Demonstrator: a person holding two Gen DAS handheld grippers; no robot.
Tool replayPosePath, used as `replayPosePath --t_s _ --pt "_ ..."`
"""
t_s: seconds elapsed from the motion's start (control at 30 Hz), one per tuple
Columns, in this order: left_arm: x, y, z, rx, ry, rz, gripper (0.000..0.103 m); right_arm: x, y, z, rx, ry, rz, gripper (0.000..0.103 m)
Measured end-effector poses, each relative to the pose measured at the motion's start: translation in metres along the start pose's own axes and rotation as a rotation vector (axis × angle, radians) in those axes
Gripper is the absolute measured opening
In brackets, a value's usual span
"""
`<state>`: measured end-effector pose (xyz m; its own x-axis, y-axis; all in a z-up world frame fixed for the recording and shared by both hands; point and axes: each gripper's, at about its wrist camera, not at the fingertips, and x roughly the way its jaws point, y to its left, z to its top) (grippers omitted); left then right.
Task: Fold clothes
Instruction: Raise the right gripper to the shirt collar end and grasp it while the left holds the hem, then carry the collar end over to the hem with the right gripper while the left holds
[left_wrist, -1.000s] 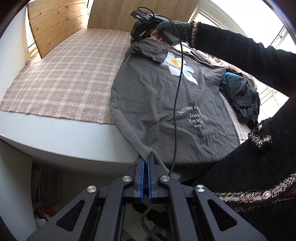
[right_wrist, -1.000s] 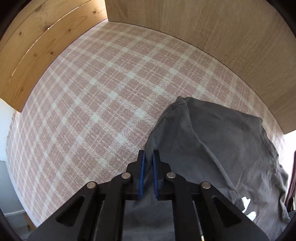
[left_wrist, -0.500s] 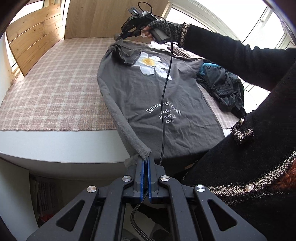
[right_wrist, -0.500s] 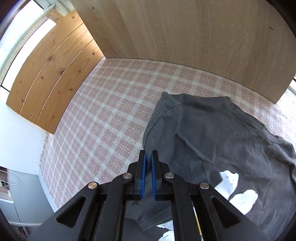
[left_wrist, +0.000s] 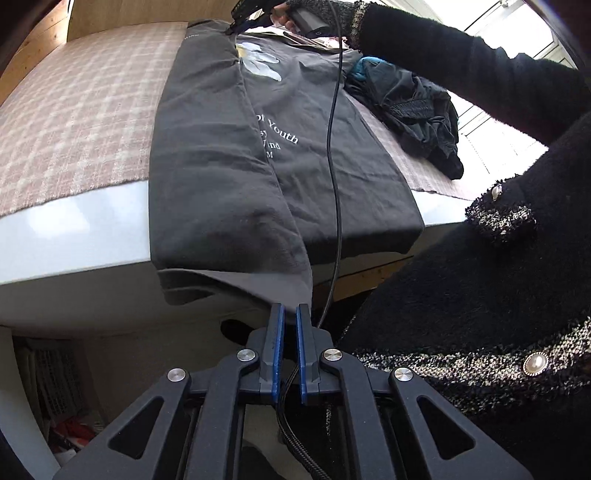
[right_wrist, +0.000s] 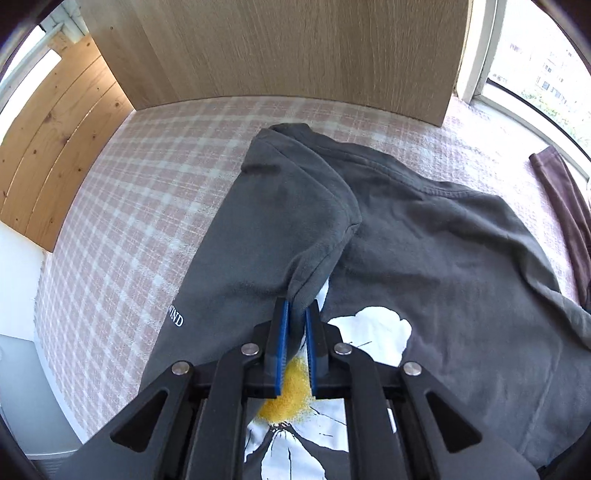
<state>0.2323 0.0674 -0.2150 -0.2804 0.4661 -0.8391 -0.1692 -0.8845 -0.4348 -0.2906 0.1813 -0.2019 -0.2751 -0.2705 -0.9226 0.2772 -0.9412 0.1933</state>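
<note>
A grey T-shirt lay on the checked cloth, its hem hanging over the bench edge. The left claw pinched the hem corner below that edge. Only the right view showed the right claw clamped on the folded-over sleeve above the daisy print. Beside the shirt lay dark clothes; a cable crossed it.

Matt grey cotton-like T-shirt with a smooth printed daisy; woven plaid cloth; grained wooden panels; glossy white tabletop; fuzzy knit sleeve.
</note>
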Motion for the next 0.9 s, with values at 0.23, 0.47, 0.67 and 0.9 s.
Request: replayPosePath --t_s 0.23,0.47,0.67,0.9 --pt "-0.019 0.044 -0.018 -0.046 -0.054 0.105 0.015 -0.078 0.021 -0.056 -0.034 -0.073 0.142 0.011" --pt "-0.006 0.075 -0.008 -0.129 -0.150 0.013 0.015 -0.102 0.107 -0.219 -0.226 0.091 0.336 0.011" --pt "0.009 0.074 0.008 -0.344 -0.224 -0.004 0.022 -0.094 0.170 -0.309 -0.390 0.108 0.293 0.011" --pt "0.038 0.087 0.006 -0.469 -0.180 0.117 0.021 -0.080 0.194 -0.329 -0.473 0.097 0.245 0.011"
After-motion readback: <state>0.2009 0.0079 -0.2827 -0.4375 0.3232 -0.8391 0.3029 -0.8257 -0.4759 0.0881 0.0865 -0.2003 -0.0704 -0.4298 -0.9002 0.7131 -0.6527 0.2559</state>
